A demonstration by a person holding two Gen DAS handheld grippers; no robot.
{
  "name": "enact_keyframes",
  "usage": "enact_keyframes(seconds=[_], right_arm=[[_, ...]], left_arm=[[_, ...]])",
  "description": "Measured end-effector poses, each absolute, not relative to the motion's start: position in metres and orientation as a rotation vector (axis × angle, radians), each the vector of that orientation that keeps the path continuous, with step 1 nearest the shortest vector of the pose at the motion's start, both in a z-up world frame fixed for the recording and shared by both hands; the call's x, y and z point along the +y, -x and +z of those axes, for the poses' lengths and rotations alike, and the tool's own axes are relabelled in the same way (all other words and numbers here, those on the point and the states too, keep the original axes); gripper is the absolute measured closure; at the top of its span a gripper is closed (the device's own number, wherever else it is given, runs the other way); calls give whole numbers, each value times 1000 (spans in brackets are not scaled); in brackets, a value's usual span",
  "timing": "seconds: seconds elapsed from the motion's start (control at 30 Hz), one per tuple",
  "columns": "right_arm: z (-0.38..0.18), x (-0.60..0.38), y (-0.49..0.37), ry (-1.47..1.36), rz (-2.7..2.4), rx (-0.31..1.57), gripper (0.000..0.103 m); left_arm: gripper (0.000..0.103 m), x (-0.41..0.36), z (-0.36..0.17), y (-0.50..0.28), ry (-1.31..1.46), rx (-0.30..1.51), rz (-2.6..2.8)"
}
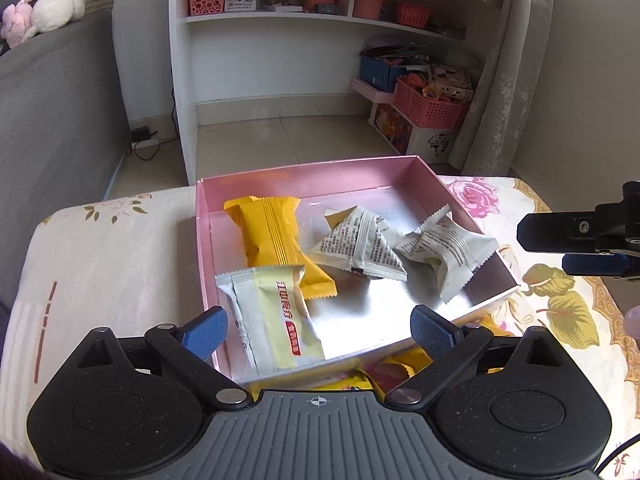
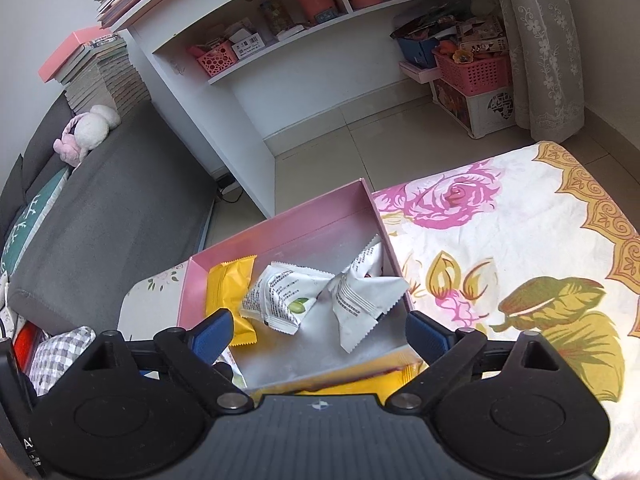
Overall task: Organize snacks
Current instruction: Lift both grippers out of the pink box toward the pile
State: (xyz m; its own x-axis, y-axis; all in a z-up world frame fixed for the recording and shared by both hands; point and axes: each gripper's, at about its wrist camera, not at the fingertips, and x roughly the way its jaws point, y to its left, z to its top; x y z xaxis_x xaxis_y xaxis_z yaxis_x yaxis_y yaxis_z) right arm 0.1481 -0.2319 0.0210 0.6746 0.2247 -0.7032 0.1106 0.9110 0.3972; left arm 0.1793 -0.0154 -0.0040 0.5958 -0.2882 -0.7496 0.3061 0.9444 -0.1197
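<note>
A pink box [image 1: 304,178] with a shiny silver floor sits on a bench covered by a floral cloth [image 1: 112,264], and it serves as the landmark here. Inside it lie four wrapped snacks: an orange packet [image 1: 272,236] toward the left wall, a pale cream packet [image 1: 276,316] at the near wall and overlapping the orange one's near end, and two white pillow-shaped packets [image 1: 360,248] [image 1: 444,252] toward the right wall, the rightmost leaning on that wall's rim. Just outside the near wall, more yellow wrappers [image 1: 352,380] lie on the cloth, mostly hidden under the tool.

The left gripper [image 1: 318,326] hovers over the near wall, its blue fingers [image 1: 204,330] spread wide with nothing between them. The right gripper [image 2: 318,334] is likewise over the box's near right corner, fingers [image 2: 426,334] spread and empty.

These packets look light, and their film looks slick and crinkly, likely puffed with air, so they would probably squash and slide rather than resist. The contents may crumble under a hard squeeze. A sensible hold is across the narrow middle of a packet, or on a crimped end seal, which is flat and stiffer. The yellow ones outside the box seem the likely next pick; lying flat on soft cloth, they may need a finger slid under an edge.
</note>
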Motion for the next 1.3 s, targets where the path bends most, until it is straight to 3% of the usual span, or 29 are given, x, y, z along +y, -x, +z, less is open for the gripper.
enact_keyframes(seconds=[0.53, 1.3], right_arm=[[31, -227, -91, -364, 71, 846, 12], [12, -202, -33, -77, 219, 684, 7]], left_arm=[[4, -5, 20, -116, -35, 906, -330], [3, 47, -15, -56, -185, 793, -331]])
